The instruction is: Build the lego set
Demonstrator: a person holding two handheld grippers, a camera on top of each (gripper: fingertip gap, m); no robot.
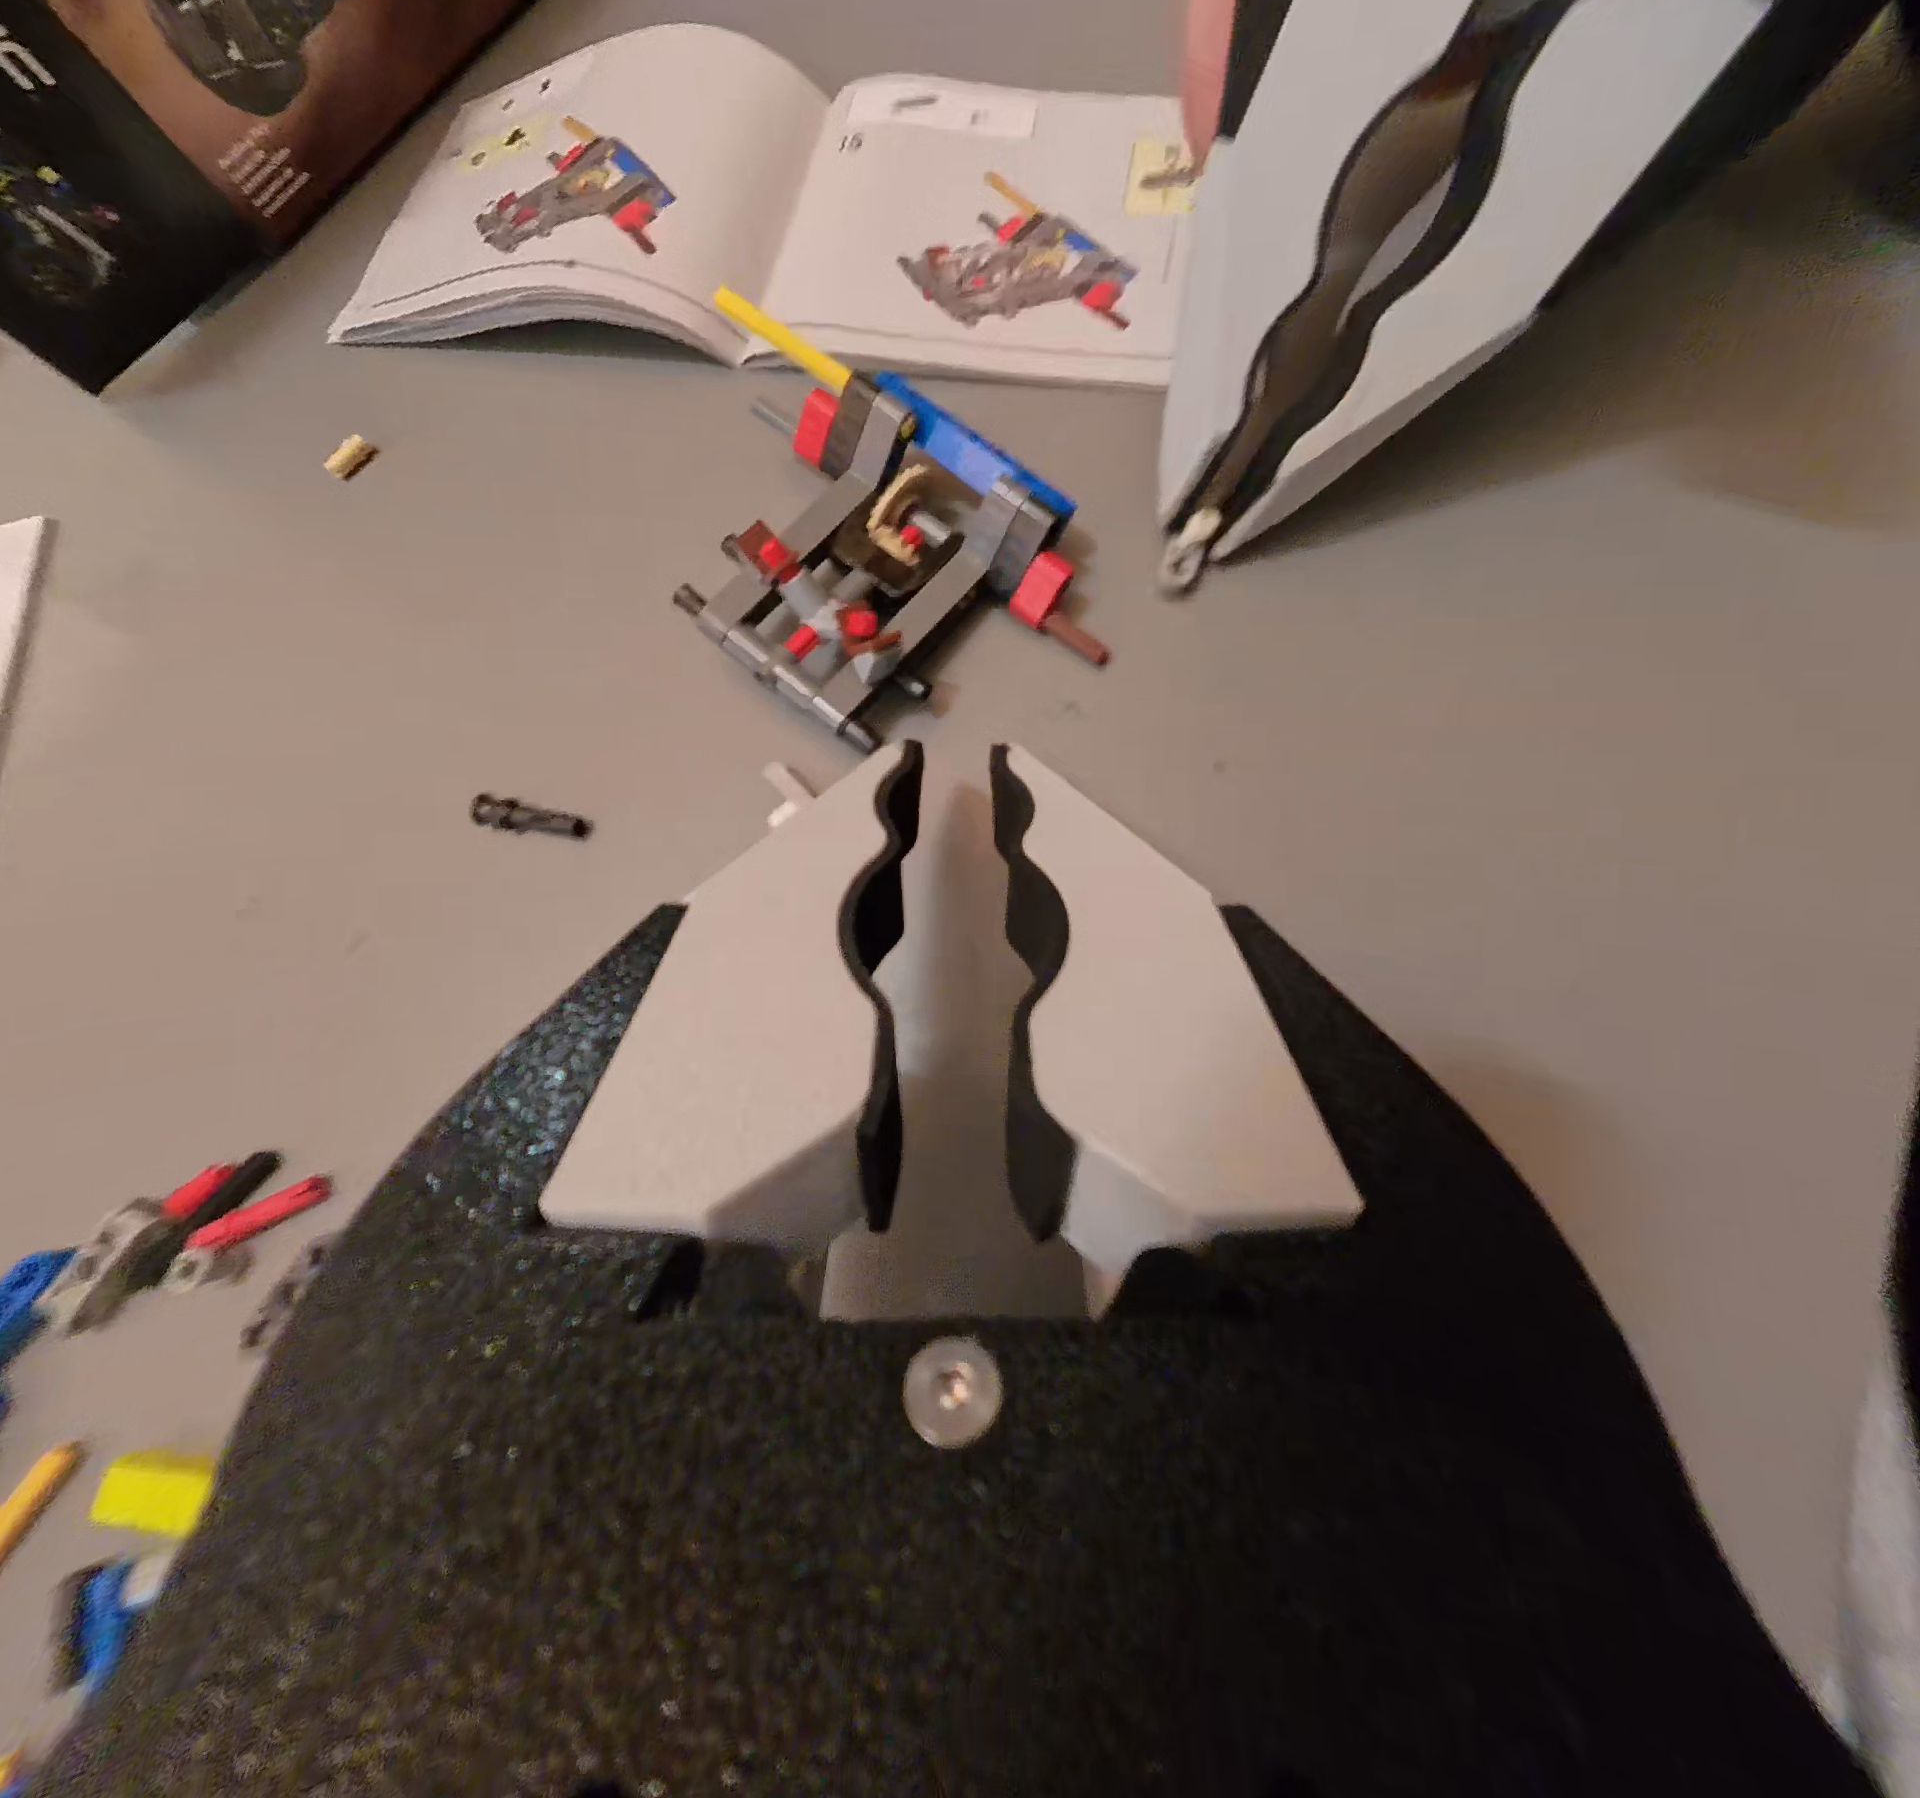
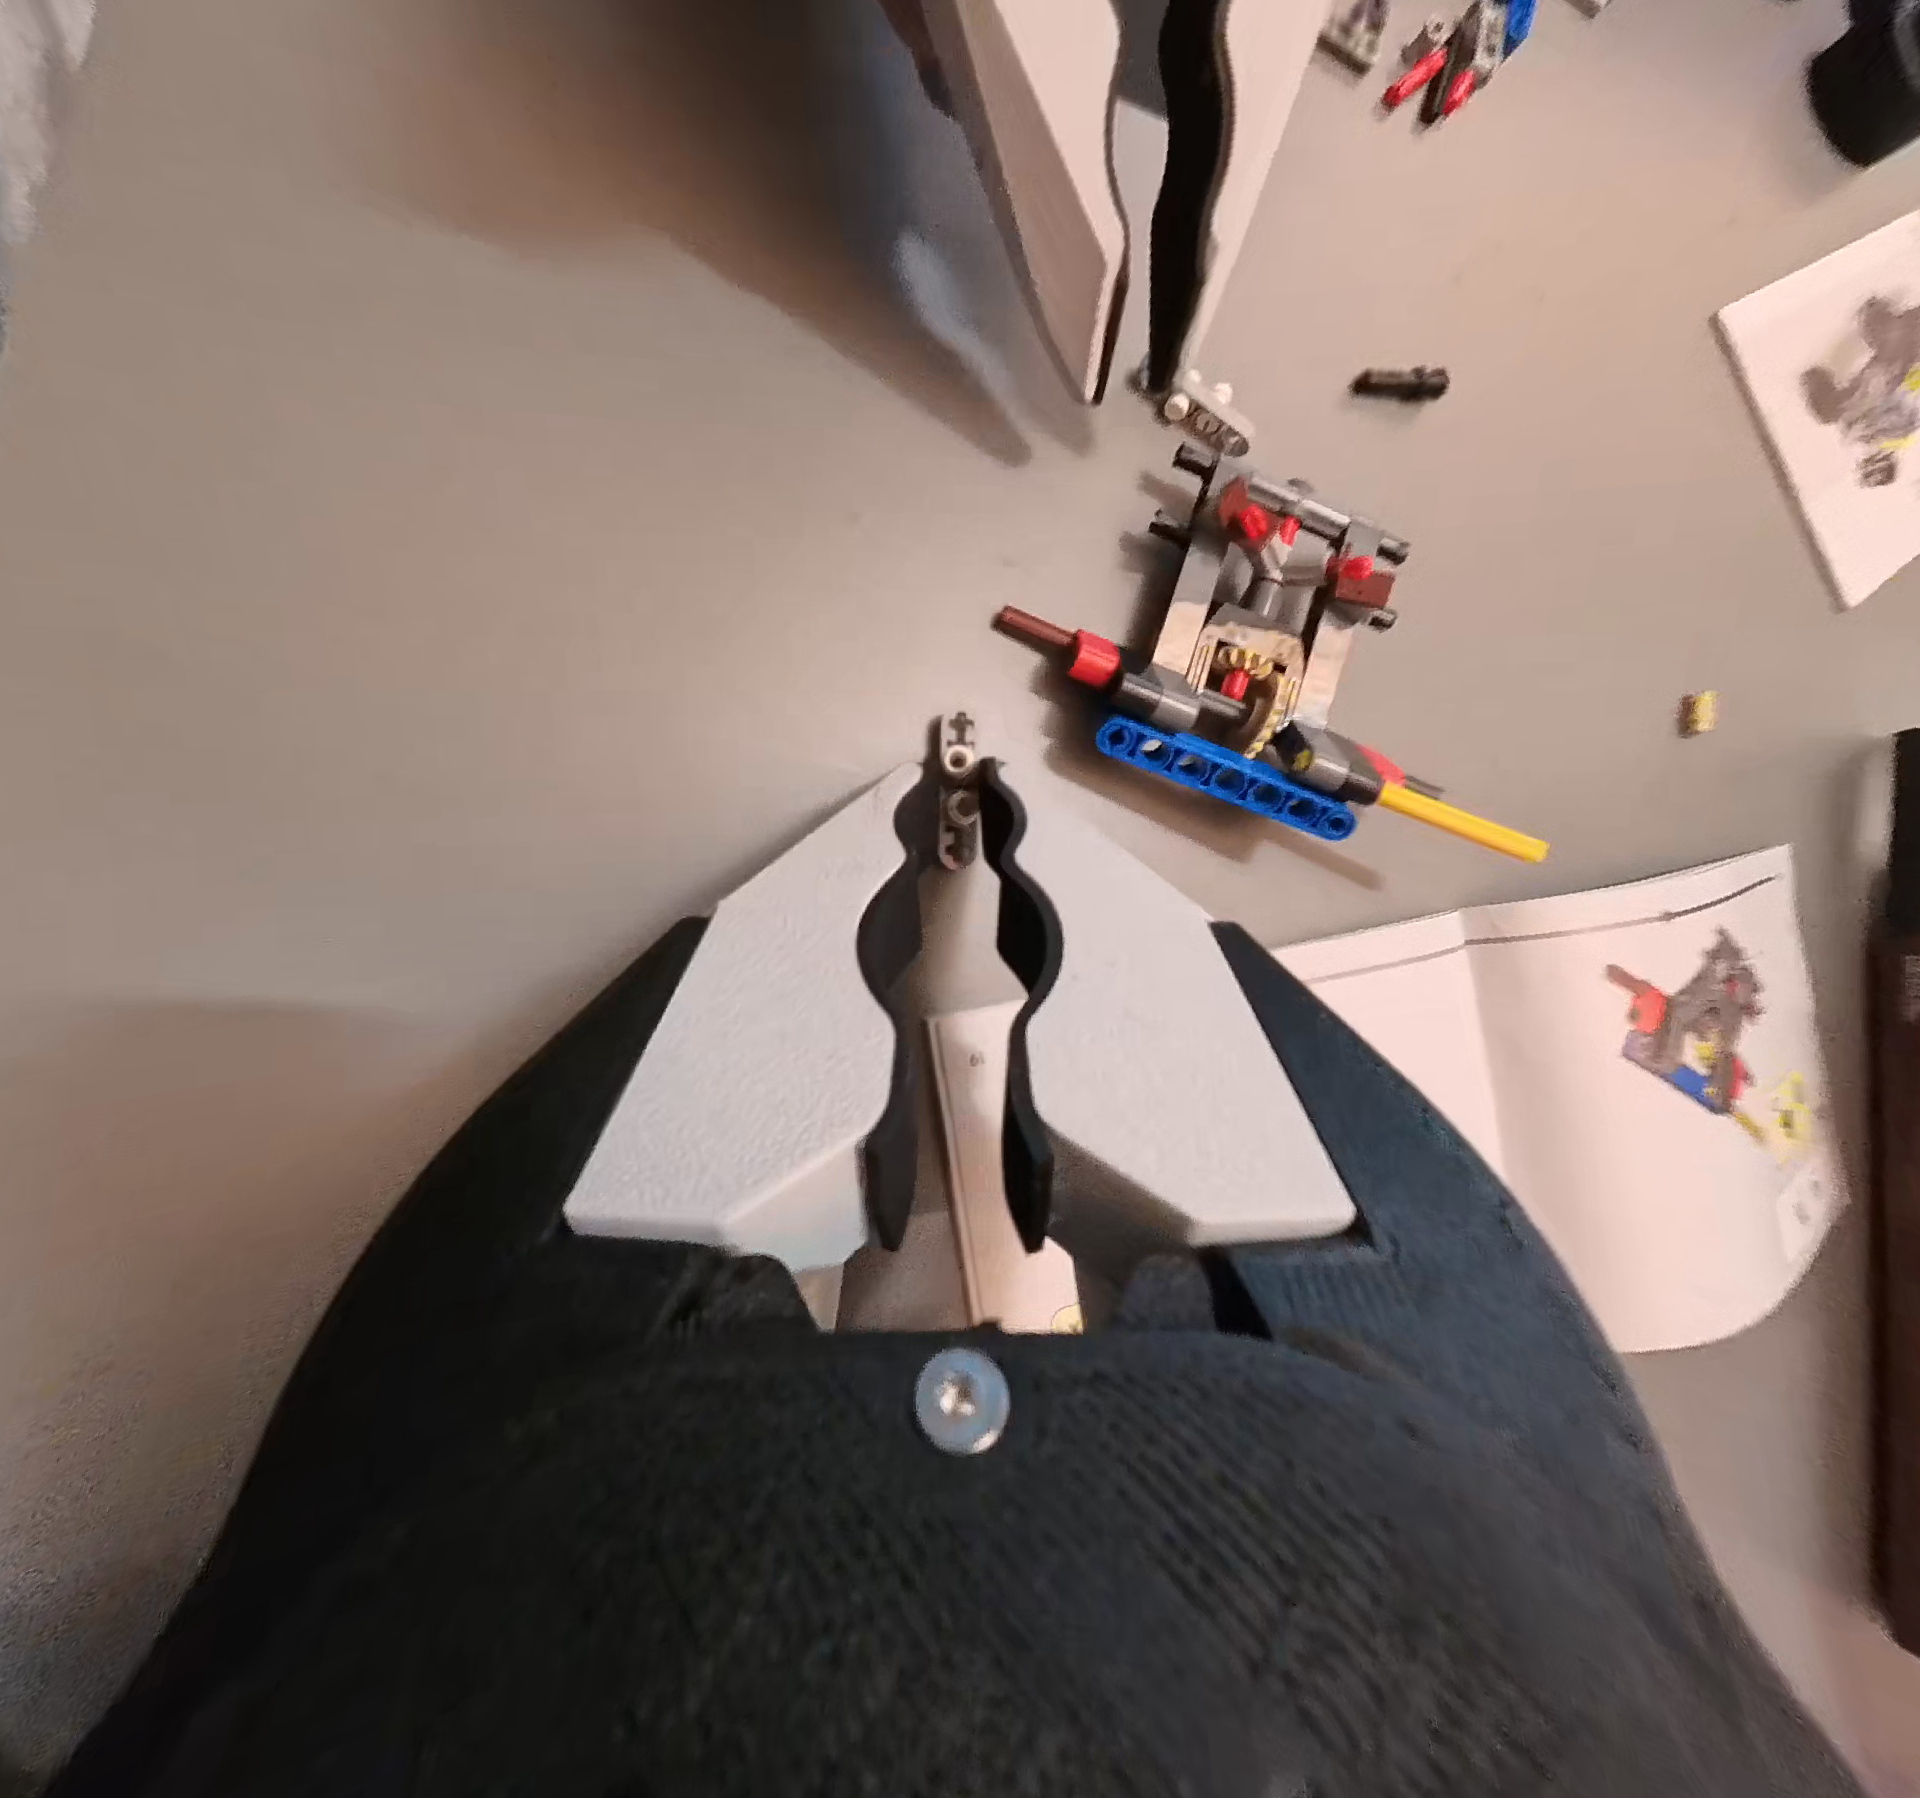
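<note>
The part-built Lego assembly (image 1: 883,553) lies on the grey table; it is grey with red bushes, a blue beam and a yellow axle, and it also shows in the right wrist view (image 2: 1247,647). My left gripper (image 1: 956,761) sits just in front of it, jaws a little apart with nothing between them. A small white piece (image 1: 784,792) lies by its left finger, also seen in the right wrist view (image 2: 1205,413). My right gripper (image 2: 958,782) is shut on a small grey connector piece (image 2: 954,761), just left of the assembly. That gripper shows in the left wrist view (image 1: 1184,553).
An open instruction booklet (image 1: 779,210) lies behind the assembly, with the dark set box (image 1: 208,86) at far left. A black pin (image 1: 530,813) and a tan piece (image 1: 350,457) lie loose. Several loose parts (image 1: 156,1239) sit at left, with black tyres (image 2: 1860,34) beside them.
</note>
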